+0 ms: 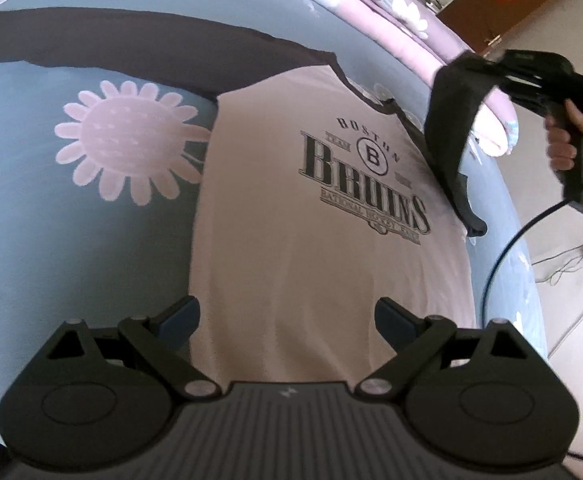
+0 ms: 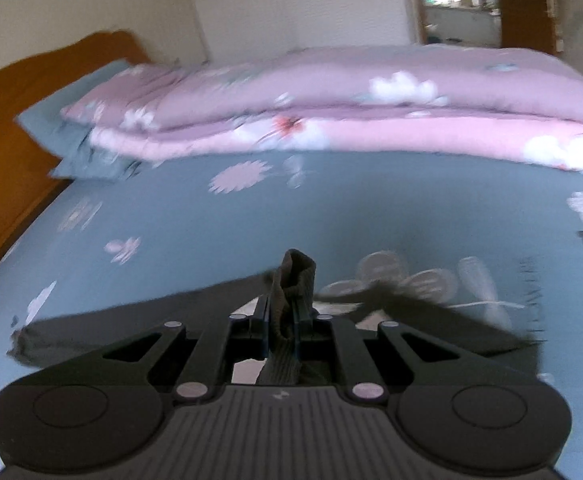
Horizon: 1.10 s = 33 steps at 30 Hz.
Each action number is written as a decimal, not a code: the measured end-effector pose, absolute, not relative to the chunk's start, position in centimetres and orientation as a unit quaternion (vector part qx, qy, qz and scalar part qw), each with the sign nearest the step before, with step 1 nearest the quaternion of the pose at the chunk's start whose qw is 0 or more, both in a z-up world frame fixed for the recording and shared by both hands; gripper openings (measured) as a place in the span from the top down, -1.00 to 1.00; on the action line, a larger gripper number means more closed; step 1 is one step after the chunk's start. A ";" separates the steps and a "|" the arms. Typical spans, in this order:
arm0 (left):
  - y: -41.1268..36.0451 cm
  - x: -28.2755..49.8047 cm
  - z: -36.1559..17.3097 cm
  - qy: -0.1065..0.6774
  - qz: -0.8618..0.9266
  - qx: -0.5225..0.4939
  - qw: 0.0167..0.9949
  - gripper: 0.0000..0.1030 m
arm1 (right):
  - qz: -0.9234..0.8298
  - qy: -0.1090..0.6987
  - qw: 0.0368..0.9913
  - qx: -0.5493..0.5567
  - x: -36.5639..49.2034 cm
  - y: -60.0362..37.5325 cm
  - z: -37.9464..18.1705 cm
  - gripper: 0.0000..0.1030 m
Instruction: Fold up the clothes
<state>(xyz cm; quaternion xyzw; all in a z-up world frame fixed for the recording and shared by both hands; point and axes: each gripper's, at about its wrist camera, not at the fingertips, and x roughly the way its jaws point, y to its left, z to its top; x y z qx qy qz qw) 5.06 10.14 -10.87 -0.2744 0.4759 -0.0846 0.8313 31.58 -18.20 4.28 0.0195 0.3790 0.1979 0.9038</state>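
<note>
Bed (image 1: 91, 240) carried blue-grey flowered sheet. Directly on it: pale shirt (image 1: 291, 240) with dark sleeves, laid flat, print up; folded pink quilt (image 2: 331, 100) along far side; blue pillow (image 2: 79, 136) at wooden headboard (image 2: 11, 120).

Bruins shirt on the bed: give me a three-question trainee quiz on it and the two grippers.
1. True or false: the left gripper has its fingers spread apart over the shirt.
2. Which part of the shirt does the right gripper pinch: A the hem, B the dark sleeve, C the collar?
3. What does the shirt lie on?

Key: 1 true. 2 B. 3 the blue flowered bedsheet.
</note>
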 end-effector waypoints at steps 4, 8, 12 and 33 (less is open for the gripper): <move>11.0 4.8 -10.9 0.472 -0.079 -0.277 0.833 -0.82 | 0.220 0.398 0.890 -0.004 31.5 -13.8 1.6 0.75; 11.8 4.7 -11.0 0.469 -0.072 -0.276 0.836 -0.82 | 0.225 0.419 0.879 -0.041 31.5 -9.4 -1.9 0.75; 12.4 4.4 -11.3 0.471 -0.070 -0.278 0.834 -0.82 | 0.215 0.438 0.871 -0.059 31.9 -6.1 -5.5 0.75; 12.7 7.8 -9.3 0.438 -0.076 -0.264 0.856 -0.82 | 0.254 0.426 0.867 0.049 28.8 -12.4 -3.5 -0.18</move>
